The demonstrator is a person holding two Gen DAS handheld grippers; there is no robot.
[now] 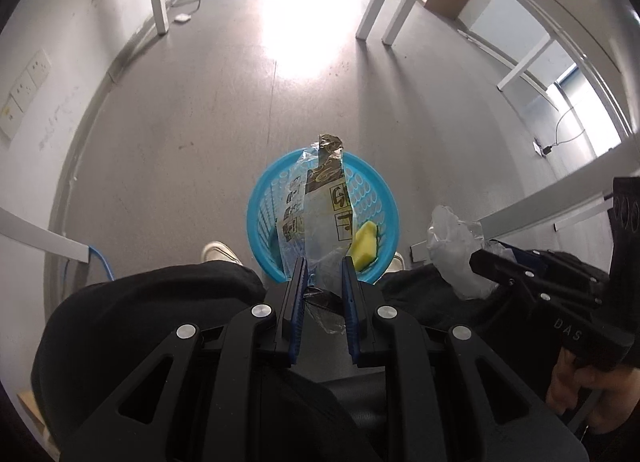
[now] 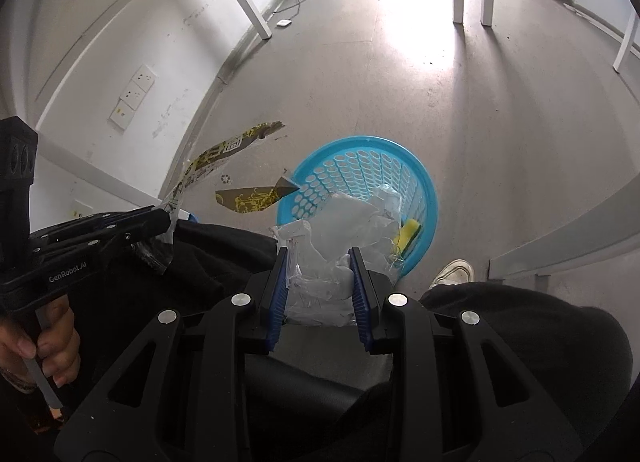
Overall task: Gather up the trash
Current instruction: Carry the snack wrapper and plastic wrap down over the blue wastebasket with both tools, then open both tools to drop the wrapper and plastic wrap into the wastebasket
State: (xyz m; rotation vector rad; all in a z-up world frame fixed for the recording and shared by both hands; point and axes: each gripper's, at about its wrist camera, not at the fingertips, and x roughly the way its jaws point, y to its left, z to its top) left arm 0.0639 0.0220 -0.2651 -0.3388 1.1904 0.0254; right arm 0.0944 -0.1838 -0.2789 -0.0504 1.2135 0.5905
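Two pieces of trash in hand, one per gripper, both held above a blue basket (image 1: 260,217) standing on the floor between the person's shoes. Item one: a long printed wrapper (image 1: 324,205), clear film with brown and yellow markings, pinched near its lower end by the left gripper (image 1: 323,274); its jaws are closed on the film, and the strip stands out ahead of the blue pads (image 1: 298,294) over the basket mouth, presumably so it falls inside when let go. Item two: a crumpled clear plastic bag (image 2: 332,246), bulky, clamped between the fingers of the right gripper (image 2: 320,266), whose jaws sit wider apart around the wad. It hangs over the near rim of the basket. Already in the basket: a yellow sponge (image 1: 366,248) lying against the wall near the bottom. Both tools tilt steeply downward toward the opening. Judged stage: carry complete or nearly so, release not yet made. Dark trousers (image 1: 160,302) fill the foreground of both views.
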